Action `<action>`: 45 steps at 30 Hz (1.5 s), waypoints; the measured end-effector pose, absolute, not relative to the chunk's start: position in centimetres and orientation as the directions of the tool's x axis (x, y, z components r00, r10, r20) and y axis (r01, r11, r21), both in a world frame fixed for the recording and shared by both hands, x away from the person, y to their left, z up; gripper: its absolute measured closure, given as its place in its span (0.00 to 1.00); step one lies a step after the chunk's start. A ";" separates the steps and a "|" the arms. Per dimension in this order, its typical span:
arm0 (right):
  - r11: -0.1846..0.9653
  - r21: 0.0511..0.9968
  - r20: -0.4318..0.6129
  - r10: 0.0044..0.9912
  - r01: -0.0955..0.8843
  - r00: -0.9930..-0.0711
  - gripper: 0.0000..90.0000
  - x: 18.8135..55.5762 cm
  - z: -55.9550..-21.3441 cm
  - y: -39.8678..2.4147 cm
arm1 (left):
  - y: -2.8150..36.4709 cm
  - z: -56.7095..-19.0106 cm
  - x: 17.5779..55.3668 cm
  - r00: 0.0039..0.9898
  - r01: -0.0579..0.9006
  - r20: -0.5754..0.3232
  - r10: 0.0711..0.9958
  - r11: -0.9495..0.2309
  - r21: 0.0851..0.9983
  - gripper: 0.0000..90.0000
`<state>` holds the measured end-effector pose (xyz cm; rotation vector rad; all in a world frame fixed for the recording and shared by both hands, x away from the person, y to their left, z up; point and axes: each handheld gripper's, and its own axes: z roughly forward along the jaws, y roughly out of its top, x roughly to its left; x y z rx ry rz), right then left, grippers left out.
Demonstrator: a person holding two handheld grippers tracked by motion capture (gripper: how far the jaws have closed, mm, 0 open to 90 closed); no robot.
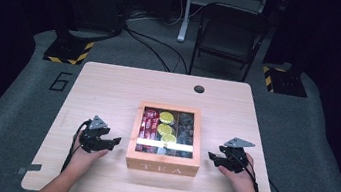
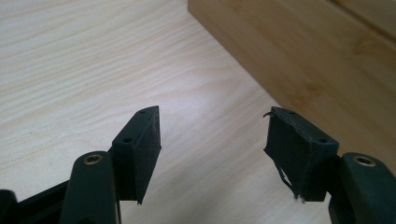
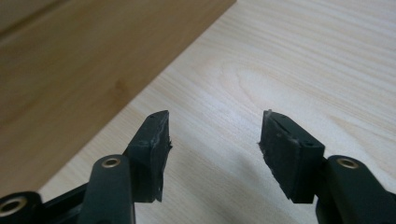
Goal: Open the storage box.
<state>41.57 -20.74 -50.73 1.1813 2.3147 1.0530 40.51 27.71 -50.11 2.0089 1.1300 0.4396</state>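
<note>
High view: tea box (image 1: 163,161) at mid-table (image 1: 110,82), closed under its window lid; left gripper (image 1: 112,142) just left of box, right gripper (image 1: 212,157) just right, both apart from it. Left gripper view: jaws released, nothing between, box wall (image 2: 299,60) ahead. Right gripper view: jaws likewise parted and empty, box wall (image 3: 79,70) nearby.

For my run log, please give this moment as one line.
left gripper: open, empty | right gripper: open, empty | tea box: between them, lid closed
</note>
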 end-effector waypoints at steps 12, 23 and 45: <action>0.352 0.805 0.024 0.784 0.477 -0.620 0.50 39.6 -47.9 -19.9 | 26.2 -47.4 38.7 0.613 0.508 -0.075 0.787 -0.319 0.800 0.40; 0.364 0.833 -0.001 0.754 0.416 -0.657 0.49 38.5 -46.2 -18.6 | 25.1 -45.6 37.5 0.646 0.489 -0.094 0.758 -0.316 0.813 0.41; 0.350 0.862 0.027 0.691 0.367 -0.722 0.46 35.4 -43.2 -16.2 | 24.2 -44.7 35.0 0.680 0.481 -0.136 0.720 -0.299 0.824 0.41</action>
